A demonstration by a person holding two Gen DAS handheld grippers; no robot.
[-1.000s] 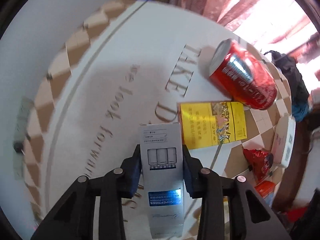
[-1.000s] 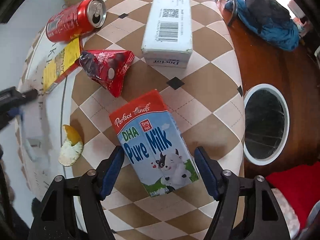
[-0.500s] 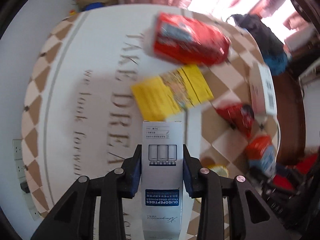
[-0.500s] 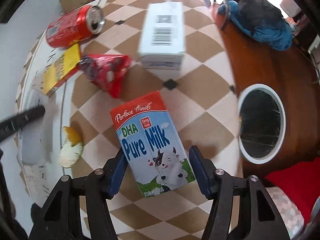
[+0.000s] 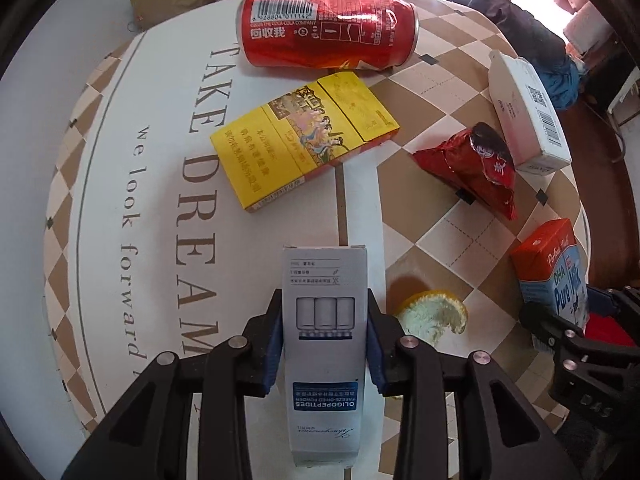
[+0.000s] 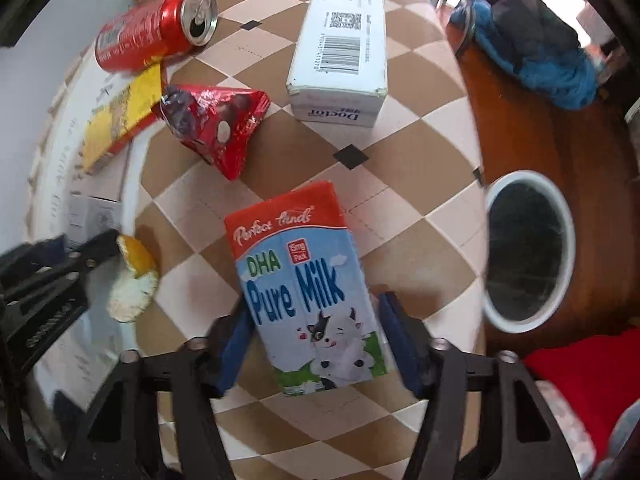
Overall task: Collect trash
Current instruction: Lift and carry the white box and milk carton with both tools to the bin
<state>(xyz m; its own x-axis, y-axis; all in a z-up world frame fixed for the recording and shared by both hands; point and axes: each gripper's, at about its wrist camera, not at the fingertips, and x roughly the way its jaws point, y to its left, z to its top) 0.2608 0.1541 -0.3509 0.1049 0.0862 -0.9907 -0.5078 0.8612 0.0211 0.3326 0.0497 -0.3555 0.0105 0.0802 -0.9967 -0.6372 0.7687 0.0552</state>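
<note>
Both claws were busy: left gripper (image 5: 324, 340) clamped the white box (image 5: 324, 344); right gripper (image 6: 316, 340) closed loosely around the milk carton (image 6: 308, 288), contact unclear.

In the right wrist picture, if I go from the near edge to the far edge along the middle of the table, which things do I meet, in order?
Right gripper → milk carton → red snack wrapper → white box → red can.
</note>
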